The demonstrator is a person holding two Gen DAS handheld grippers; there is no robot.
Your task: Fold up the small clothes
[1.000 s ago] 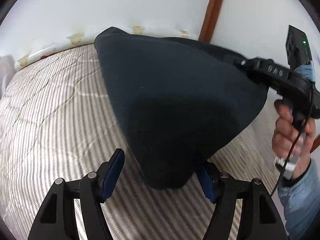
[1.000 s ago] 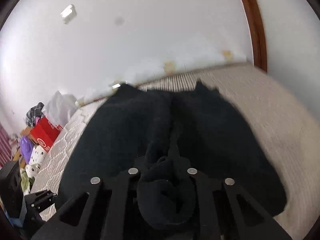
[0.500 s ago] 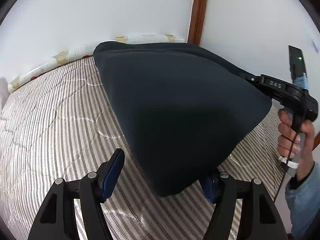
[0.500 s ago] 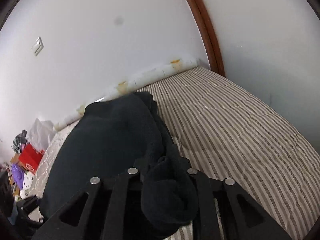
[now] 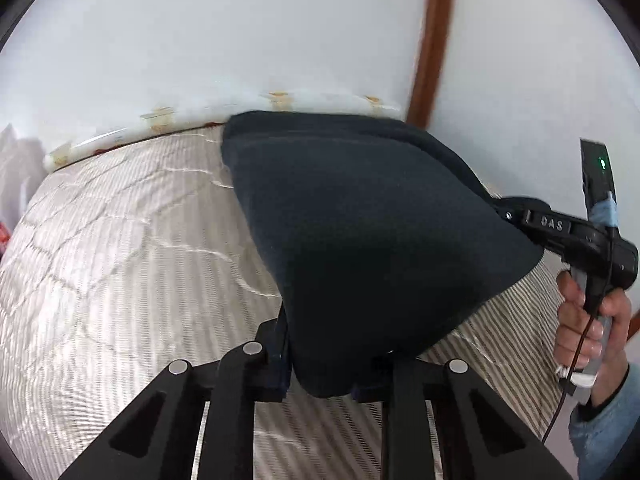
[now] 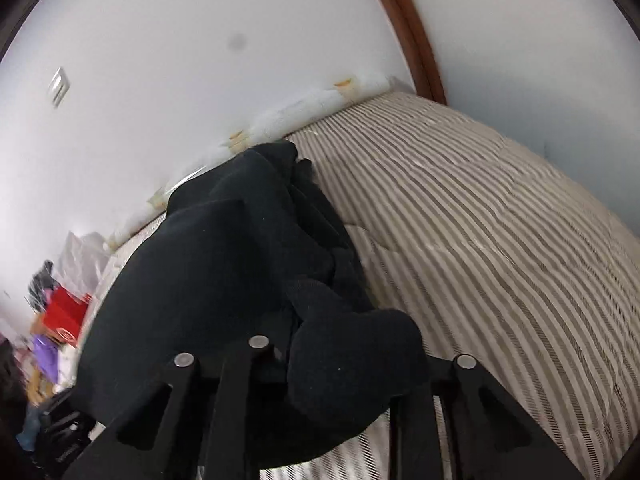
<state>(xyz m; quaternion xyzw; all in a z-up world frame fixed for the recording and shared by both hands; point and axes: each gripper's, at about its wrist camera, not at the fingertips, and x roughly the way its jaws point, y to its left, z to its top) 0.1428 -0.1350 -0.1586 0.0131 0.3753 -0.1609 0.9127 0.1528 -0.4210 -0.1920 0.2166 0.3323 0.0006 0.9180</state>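
Note:
A dark navy garment [image 5: 380, 220] hangs stretched between my two grippers above the striped bed [image 5: 120, 260]. My left gripper [image 5: 324, 364] is closing its jaws on the garment's near lower corner, and the cloth fills the gap between the pads. The right gripper [image 5: 508, 214], held by a hand [image 5: 584, 320], pinches the right-hand corner. In the right wrist view the garment [image 6: 224, 272] bunches up in folds, with a thick wad of it clamped in my right gripper [image 6: 344, 376]. Its far edge still touches the bed [image 6: 500, 220] near the wall.
White walls meet at a brown wooden post [image 5: 434, 40] behind the bed. A white padded strip [image 5: 160, 120] runs along the bed's far edge. A red box [image 6: 64, 316] and mixed clutter lie off the bed's left side. Bare striped mattress spreads to the right.
The left gripper's jaws went from wide apart to closed on the garment's lower corner. The right gripper swung round with its corner, so more bare bed shows on its right.

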